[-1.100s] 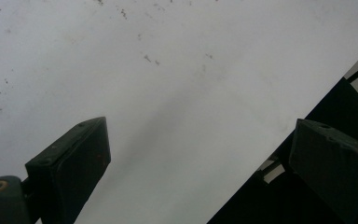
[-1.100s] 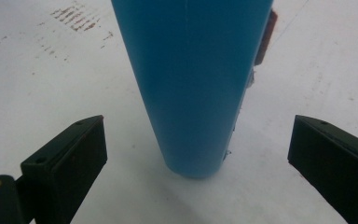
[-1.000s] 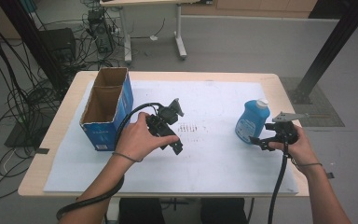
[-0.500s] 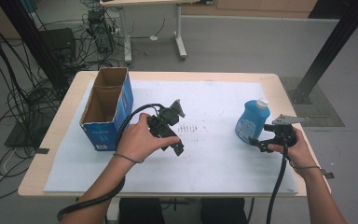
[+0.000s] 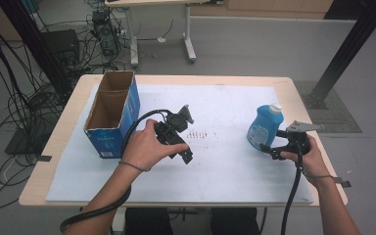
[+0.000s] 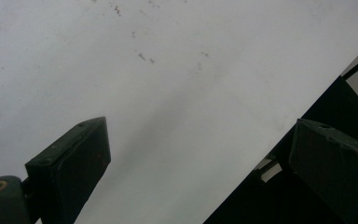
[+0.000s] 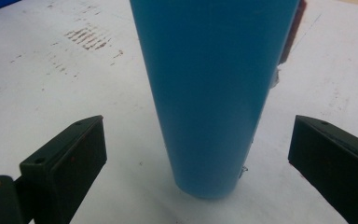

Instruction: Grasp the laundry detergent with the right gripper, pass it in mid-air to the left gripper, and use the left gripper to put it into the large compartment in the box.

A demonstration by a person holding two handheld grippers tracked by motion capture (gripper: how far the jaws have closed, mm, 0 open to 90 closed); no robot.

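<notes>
Both grippers are chunky black units. The left gripper (image 5: 183,142) trails a thick black cable looping past the forearm, and the right gripper (image 5: 276,149) has a grey three-cornered plate on top plus its own black cable. Jaw pads are flat black blocks with small screw holes. Bare forearms, thin band on each wrist.

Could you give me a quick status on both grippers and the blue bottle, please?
Right gripper open, jaws either side of blue bottle, not touching. Left gripper open, empty, over the white mat. Bottle upright. Nothing between the right jaws and bottle.
</notes>
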